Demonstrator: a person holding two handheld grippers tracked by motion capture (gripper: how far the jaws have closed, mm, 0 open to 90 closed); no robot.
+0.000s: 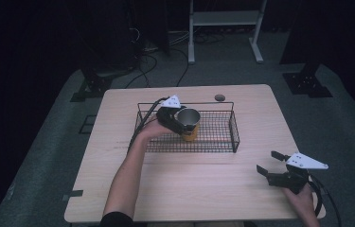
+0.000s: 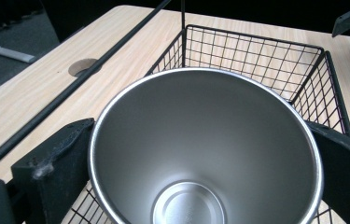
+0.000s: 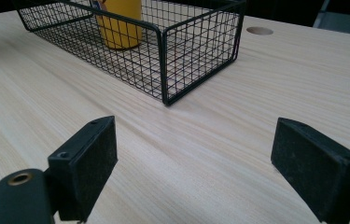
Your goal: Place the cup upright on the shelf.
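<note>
A cup (image 1: 190,132), yellow outside and bare steel inside, stands upright in the black wire basket (image 1: 234,135) on the table. My left gripper (image 1: 184,124) is shut on the cup, reaching in over the basket's left part. In the left gripper view the cup's open mouth (image 2: 205,149) sits between the two jaws, which press on its sides, and the basket's far wall (image 2: 256,60) rises behind it. My right gripper (image 1: 270,162) stands open over the table's front right, holding nothing. Its view shows the yellow cup (image 3: 119,23) in the basket (image 3: 196,51) ahead.
The light wooden table (image 1: 189,184) has a round cable hole (image 1: 219,98) behind the basket. A white stand (image 1: 225,19) and cables lie on the floor beyond the table. The right gripper's fingers (image 3: 86,163) hover over bare wood.
</note>
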